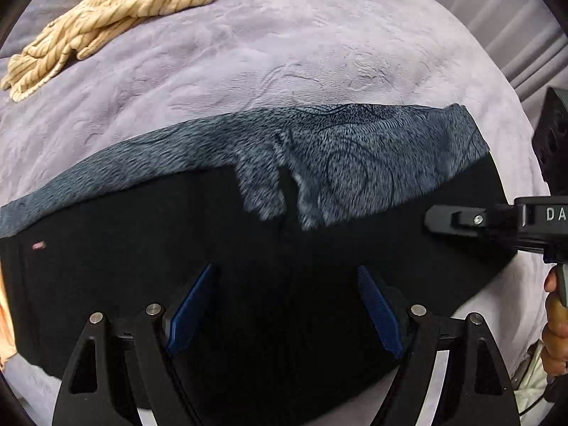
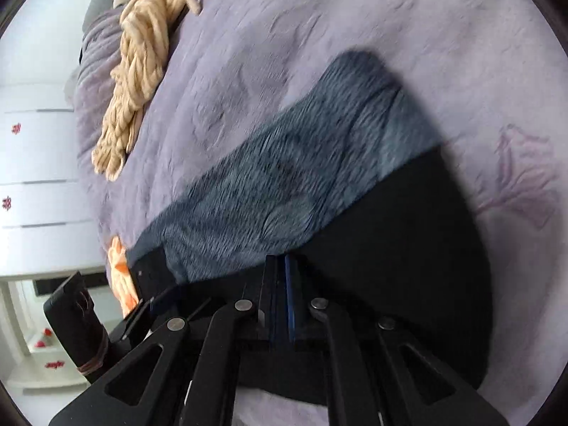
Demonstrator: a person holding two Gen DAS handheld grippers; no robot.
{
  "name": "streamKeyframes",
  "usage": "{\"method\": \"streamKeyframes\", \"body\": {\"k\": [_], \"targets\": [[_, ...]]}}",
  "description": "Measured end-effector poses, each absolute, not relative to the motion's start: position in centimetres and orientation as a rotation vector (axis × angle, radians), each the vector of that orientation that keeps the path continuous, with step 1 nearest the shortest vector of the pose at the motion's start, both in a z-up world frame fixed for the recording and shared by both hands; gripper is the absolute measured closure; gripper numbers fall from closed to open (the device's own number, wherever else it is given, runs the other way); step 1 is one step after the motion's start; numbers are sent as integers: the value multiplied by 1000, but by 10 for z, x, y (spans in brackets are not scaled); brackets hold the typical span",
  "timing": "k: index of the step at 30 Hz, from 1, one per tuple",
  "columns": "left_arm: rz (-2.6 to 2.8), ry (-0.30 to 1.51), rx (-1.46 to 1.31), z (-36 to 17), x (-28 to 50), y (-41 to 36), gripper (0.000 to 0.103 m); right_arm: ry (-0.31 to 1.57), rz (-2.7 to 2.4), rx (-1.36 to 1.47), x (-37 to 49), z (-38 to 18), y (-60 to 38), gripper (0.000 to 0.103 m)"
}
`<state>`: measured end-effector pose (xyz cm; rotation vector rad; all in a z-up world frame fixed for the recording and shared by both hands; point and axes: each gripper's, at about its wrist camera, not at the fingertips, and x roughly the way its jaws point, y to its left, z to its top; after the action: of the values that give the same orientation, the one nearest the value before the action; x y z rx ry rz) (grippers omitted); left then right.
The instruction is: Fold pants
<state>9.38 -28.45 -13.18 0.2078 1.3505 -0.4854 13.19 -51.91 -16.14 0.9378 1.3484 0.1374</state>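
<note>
Black pants (image 1: 248,284) with grey fleecy lining turned out along the far side lie flat on a lilac blanket (image 1: 284,53), near its front edge, partly folded. Left gripper (image 1: 284,305) hangs over the black cloth, fingers wide apart, nothing between them. Right gripper (image 2: 282,284) has its fingers pressed together at the pants' right end; no cloth visibly pinched. Likely next: take both end corners, lift evenly, lay over square, then smooth. Keep the lining edge from bunching. Striped beige garment (image 1: 117,17) sits at the blanket's far left corner, well apart.
</note>
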Motion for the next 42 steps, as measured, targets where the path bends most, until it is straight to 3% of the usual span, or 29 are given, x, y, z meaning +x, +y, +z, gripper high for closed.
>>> {"method": "streamKeyframes", "body": {"k": [5, 6, 8, 10, 16, 18, 20, 24, 31, 34, 36, 39, 40, 41, 42], "targets": [[-410, 1328, 189, -110, 83, -246, 20, 1361, 229, 686, 135, -129, -454, 90], [-390, 1324, 197, -108, 79, -239, 20, 1362, 238, 640, 142, -123, -440, 86], [-346, 1325, 195, -106, 78, -221, 20, 1385, 228, 513, 153, -114, -414, 64], [-318, 1337, 172, -106, 74, -200, 20, 1400, 194, 381, 158, -107, -388, 60], [-268, 1330, 144, -108, 64, -150, 20, 1439, 20, 109, 168, -113, -351, 60], [-262, 1333, 103, -106, 64, -136, 20, 1451, -26, 71, 172, -123, -351, 76], [-255, 1323, 78, -106, 61, -129, 20, 1470, -21, 120, 173, -127, -355, 84], [-228, 1341, 55, -105, 51, -123, 20, 1484, 33, 300, 169, -126, -370, 84], [-180, 1351, 54, -97, 47, -106, 20, 1499, 64, 158, 170, -120, -327, 80], [-164, 1347, 46, -94, 47, -100, 20, 1502, 171, 233, 165, -107, -320, 80], [-157, 1358, 42, -95, 47, -95, 20, 1474, 181, 199, 158, -92, -316, 74], [-150, 1361, 20, -96, 45, -84, 19, 1424, 134, 140, 151, -76, -318, 45], [-147, 1354, 10, -95, 43, -79, 13, 1426, 123, 169, 149, -76, -324, 38], [-142, 1351, 2, -96, 42, -76, 0, 1434, 117, 191, 152, -78, -330, 38], [-133, 1341, -10, -95, 40, -71, 0, 1444, 106, 214, 152, -82, -334, 38]]}}
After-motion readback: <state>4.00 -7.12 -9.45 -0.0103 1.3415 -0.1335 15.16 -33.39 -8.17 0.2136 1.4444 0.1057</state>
